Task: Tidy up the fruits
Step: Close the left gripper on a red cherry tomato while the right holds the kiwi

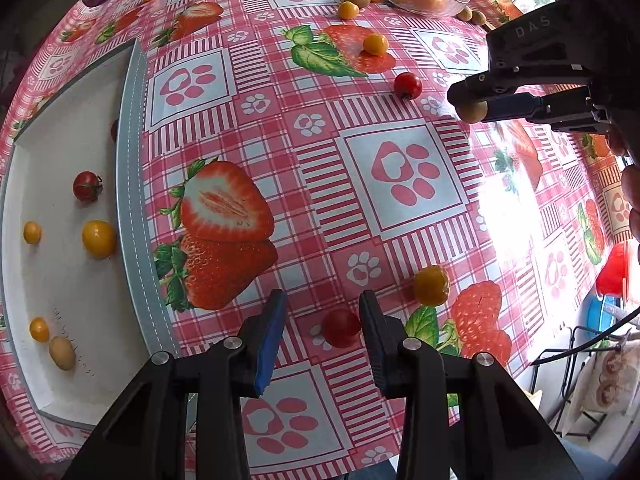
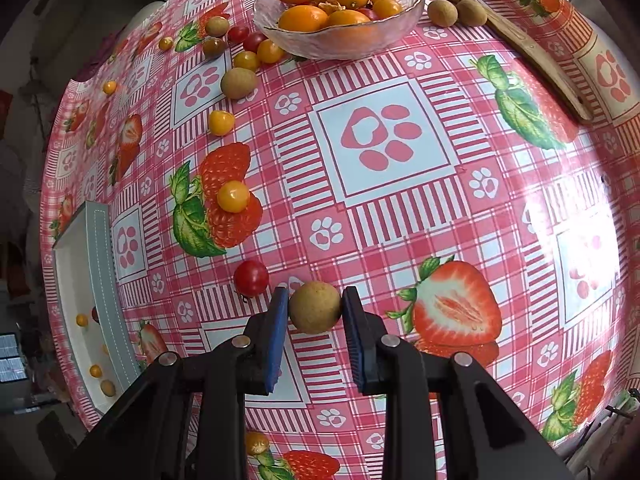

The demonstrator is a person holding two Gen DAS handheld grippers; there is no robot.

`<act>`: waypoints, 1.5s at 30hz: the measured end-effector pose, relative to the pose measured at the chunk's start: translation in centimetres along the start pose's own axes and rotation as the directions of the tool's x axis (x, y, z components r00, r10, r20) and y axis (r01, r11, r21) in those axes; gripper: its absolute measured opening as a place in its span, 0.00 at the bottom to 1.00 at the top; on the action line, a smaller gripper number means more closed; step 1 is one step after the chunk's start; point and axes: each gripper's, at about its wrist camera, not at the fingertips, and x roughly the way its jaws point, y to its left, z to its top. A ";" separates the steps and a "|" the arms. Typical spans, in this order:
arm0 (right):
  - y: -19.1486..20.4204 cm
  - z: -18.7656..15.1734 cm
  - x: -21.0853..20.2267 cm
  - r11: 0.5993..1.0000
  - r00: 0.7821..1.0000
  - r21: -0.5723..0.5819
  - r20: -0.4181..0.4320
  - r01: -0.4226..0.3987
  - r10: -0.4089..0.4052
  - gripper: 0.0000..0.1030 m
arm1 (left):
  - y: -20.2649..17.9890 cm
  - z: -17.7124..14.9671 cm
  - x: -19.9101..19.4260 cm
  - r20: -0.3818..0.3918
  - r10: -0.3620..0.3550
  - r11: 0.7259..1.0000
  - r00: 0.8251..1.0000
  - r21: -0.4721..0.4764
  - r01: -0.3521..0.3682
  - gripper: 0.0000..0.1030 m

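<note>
The left gripper is sitting partly open around a red cherry tomato touching only one pad, so it risks rolling away, while the right gripper is clamping a tan longan above the tablecloth.

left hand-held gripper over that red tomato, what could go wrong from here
1. The red tomato touches only one pad of the left hand-held gripper, so closing may roll it away.
2. The yellow tomato sits close by and could get bumped.
3. The right hand-held gripper pinches a round brown fruit near the pad tips; it may slip.
</note>
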 end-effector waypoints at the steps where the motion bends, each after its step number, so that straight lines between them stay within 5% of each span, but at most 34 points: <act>1: -0.2 -0.3 -0.1 1.000 1.000 0.006 -0.002 -0.001 0.001 0.29 | 0.0 0.0 0.0 -0.001 0.003 1.000 1.000 0.006 -0.003 0.39; 11: -1.2 -2.1 -0.6 0.999 1.000 0.040 -0.012 -0.011 0.011 0.29 | -0.5 -0.8 0.1 -0.014 0.020 1.000 1.000 0.021 -0.020 0.39; 14: -1.2 -2.4 -0.8 0.999 1.000 0.039 -0.014 -0.011 0.012 0.29 | -1.0 -0.9 0.3 -0.020 0.039 0.998 0.999 0.039 -0.038 0.19; 29: 1.7 -3.9 -2.6 1.000 1.000 -0.023 -0.019 -0.003 0.003 0.29 | 1.1 1.6 -3.5 0.033 -0.048 0.999 0.998 -0.025 0.049 0.19; 45: 8.3 -4.7 -3.0 0.991 1.000 -0.137 -0.020 -0.011 0.008 0.29 | 7.1 0.7 -6.6 0.132 -0.015 0.991 0.991 -0.128 0.032 0.19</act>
